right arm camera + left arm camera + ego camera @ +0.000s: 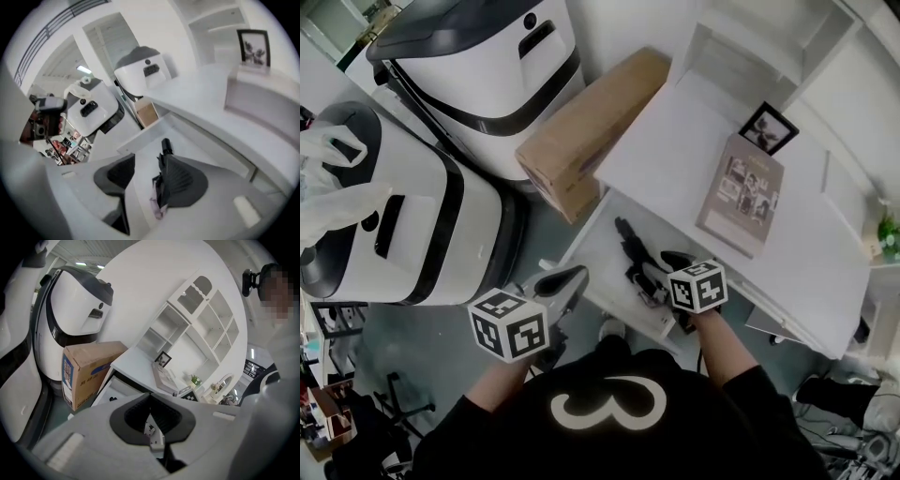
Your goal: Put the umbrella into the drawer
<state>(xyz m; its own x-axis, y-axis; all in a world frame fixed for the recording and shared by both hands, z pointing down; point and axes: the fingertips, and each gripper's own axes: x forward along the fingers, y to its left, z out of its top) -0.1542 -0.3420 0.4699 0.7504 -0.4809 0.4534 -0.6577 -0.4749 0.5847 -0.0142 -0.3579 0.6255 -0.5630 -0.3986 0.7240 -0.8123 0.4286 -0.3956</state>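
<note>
Lying lengthwise in the open drawer (596,234), the folded black umbrella (630,253) sits just below and ahead of the right gripper (664,274); in the right gripper view its handle end (165,146) pokes out past the tip of the right-hand pad, while the bunched cloth runs back behind that pad. The right gripper (147,161) has its jaws well apart, and no pad seems to press on the umbrella; nothing is between them but the drawer's white floor (140,187). The left gripper (562,281) hovers off to the left of the drawer; its jaws (150,397) stand with the tips together and nothing held.

By the look of it the umbrella is light, stiff along its shaft and soft in the folds; the slack cloth could slip or snag, so the firmest hold would be across the bundled middle or the hard handle.

As far as shows, the drawer holds only the umbrella; it looks ready to be pushed in under the tabletop (675,141).
</note>
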